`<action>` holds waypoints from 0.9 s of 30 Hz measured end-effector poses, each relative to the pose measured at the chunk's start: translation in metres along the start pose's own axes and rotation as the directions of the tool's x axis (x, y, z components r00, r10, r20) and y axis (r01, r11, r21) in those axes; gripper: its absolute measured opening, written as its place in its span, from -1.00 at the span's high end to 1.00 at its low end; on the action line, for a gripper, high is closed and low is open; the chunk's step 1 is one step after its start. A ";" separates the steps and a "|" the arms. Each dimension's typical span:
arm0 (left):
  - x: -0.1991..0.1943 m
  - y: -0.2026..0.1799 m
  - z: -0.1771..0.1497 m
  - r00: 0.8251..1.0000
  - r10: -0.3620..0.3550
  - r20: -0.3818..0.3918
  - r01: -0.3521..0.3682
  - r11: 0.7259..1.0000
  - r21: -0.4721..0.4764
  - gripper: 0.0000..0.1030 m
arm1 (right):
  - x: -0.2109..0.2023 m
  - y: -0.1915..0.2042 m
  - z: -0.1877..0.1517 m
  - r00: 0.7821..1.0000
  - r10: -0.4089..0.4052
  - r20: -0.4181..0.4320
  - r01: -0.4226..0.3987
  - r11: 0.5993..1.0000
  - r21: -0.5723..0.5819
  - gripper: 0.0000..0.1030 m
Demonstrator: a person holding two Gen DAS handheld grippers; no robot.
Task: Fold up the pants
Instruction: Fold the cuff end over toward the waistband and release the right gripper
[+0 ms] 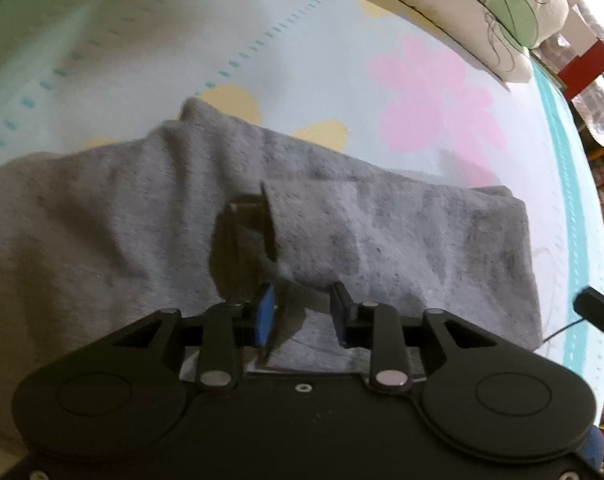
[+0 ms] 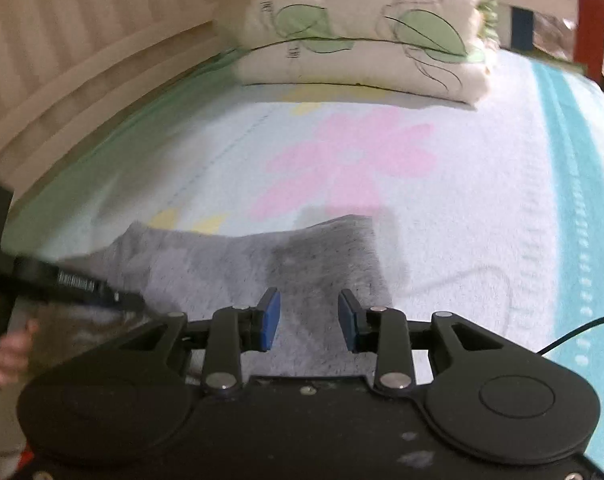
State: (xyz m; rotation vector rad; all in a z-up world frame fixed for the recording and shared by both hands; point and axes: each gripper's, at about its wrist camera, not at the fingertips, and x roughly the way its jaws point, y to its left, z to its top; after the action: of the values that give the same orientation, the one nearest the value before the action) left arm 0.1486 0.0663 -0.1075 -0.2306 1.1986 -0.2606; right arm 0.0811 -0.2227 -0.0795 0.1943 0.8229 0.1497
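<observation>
Grey pants (image 1: 342, 216) lie folded on the flowered bedsheet (image 1: 261, 48), with a pocket opening in the middle of the left wrist view. My left gripper (image 1: 302, 312) hangs just above the pants near their front edge, jaws open and empty. In the right wrist view the pants (image 2: 261, 264) lie ahead and to the left. My right gripper (image 2: 308, 320) is open and empty above their right end. The other gripper's black body (image 2: 61, 280) crosses the left side of that view.
A folded white quilt with green leaf print (image 2: 362, 36) sits at the head of the bed. A beige headboard (image 2: 81, 40) runs along the left. A red and white frame (image 1: 586, 64) and clutter stand past the bed's right edge. A black cable (image 2: 574, 332) trails right.
</observation>
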 end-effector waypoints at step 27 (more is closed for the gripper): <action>-0.016 -0.014 -0.043 0.999 0.052 -0.014 -0.052 0.998 0.028 0.99 | 0.085 -0.004 -0.008 0.989 -0.048 -0.139 0.065 0.991 0.121 0.33</action>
State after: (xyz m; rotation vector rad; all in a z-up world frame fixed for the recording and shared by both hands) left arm 0.1014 0.0564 -0.1036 -0.1735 1.2133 -0.2336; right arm 0.1319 -0.2084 -0.1462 0.2807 0.9738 0.0587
